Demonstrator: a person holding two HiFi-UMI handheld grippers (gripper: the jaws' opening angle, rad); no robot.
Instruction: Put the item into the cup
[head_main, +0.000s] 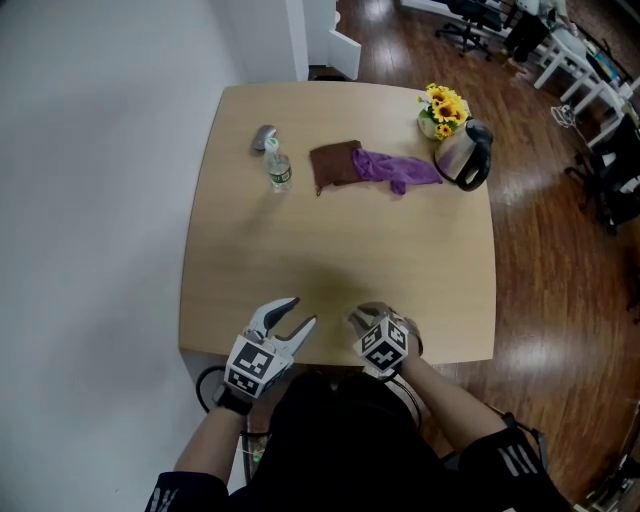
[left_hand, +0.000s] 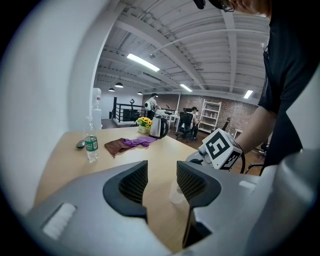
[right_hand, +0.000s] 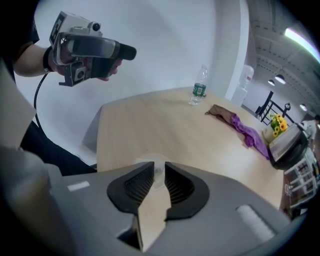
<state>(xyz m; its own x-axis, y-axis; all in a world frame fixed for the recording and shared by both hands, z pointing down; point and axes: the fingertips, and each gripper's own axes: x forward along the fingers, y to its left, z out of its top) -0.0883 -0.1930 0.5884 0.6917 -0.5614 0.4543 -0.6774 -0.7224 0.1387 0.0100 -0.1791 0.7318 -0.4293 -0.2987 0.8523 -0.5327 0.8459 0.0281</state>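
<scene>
A small clear plastic cup (right_hand: 158, 170) stands upright on the near edge of the wooden table (head_main: 340, 240). My right gripper (right_hand: 157, 181) is right at it. The cup's near wall shows in the narrow gap between the fingertips, and the pads do not visibly press on it. In the left gripper view the cup (left_hand: 176, 194) stands just below the right gripper's marker cube. My left gripper (head_main: 300, 312) hovers a little to the left over the table's front edge, open with nothing between its jaws.
At the far side stand a small water bottle (head_main: 279, 172) and a grey rounded object (head_main: 264, 137). To their right are a brown cloth (head_main: 335, 163), a purple cloth (head_main: 395, 170), a kettle (head_main: 466, 155) and a pot of yellow flowers (head_main: 442, 108). Wooden floor lies to the right.
</scene>
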